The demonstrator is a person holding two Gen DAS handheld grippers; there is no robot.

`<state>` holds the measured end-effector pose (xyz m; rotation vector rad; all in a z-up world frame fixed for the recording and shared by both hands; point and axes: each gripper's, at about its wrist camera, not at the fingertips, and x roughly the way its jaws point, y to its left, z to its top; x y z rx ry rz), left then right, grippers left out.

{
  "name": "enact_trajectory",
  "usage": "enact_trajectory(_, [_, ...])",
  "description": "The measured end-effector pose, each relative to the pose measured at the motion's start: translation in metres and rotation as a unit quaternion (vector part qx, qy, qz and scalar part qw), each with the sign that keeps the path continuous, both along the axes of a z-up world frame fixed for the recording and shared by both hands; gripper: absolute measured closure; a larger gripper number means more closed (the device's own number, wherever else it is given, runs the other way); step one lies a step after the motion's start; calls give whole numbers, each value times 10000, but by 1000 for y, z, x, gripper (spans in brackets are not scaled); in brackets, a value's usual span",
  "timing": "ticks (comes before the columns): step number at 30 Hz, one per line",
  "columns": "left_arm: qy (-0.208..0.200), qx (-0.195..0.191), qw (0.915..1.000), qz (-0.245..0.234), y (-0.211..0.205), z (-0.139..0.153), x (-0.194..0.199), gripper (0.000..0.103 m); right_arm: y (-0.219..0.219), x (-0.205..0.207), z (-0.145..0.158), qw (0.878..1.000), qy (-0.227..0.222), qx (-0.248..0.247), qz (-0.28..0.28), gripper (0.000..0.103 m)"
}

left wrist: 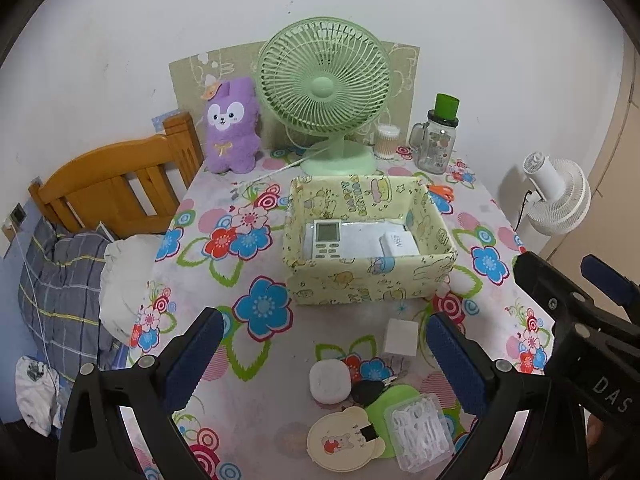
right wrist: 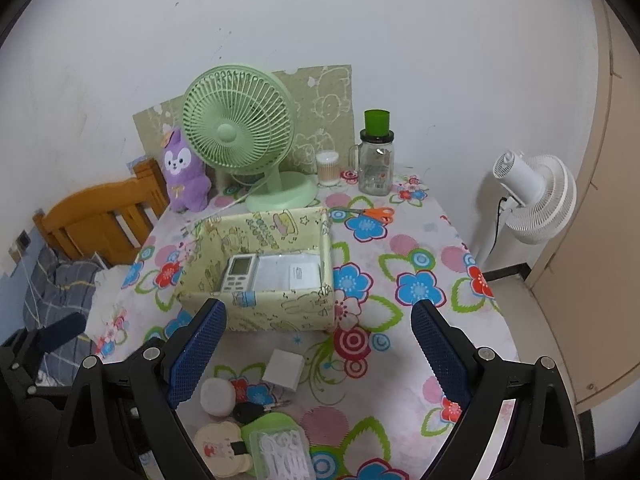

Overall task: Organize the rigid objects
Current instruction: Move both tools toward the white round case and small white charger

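A yellow patterned box (left wrist: 368,284) (right wrist: 280,312) stands mid-table with a white remote (left wrist: 326,239) (right wrist: 239,273) and white packets inside. In front of it lie a white charger cube (left wrist: 400,338) (right wrist: 285,369), a round white case (left wrist: 330,382) (right wrist: 218,397), a black car key (left wrist: 370,392) (right wrist: 250,412), a bear-shaped compact (left wrist: 344,440) (right wrist: 220,446), a green lid, and a clear floss-pick box (left wrist: 420,432) (right wrist: 284,456). My left gripper (left wrist: 324,354) hovers open above these items. My right gripper (right wrist: 318,350) is open too, holding nothing.
At the table's back stand a green fan (left wrist: 324,92) (right wrist: 240,132), a purple plush (left wrist: 232,128), a cotton-swab jar (left wrist: 387,141), a glass jar with green cap (left wrist: 438,140) and orange scissors (right wrist: 372,213). A wooden bed frame (left wrist: 112,184) lies left; a white floor fan (right wrist: 536,196) stands right.
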<state>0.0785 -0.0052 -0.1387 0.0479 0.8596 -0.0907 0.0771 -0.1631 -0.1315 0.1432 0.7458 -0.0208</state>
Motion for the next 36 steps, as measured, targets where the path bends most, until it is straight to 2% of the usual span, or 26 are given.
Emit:
enact_trajectory(12, [245, -15, 9997, 54, 12, -35, -10, 1, 8, -9, -33, 9995, 254, -188, 96, 8])
enact_trajectory(16, [212, -3, 9996, 162, 17, -45, -12, 1, 8, -9, -46, 9992, 361, -173, 85, 8])
enact_trajectory(25, [495, -22, 9984, 265, 22, -80, -10, 1, 17, -4, -77, 9972, 612, -317, 283, 8])
enact_trajectory(36, [652, 219, 9976, 101, 14, -122, 1, 2, 35, 6, -114, 9940, 911, -390, 462, 8])
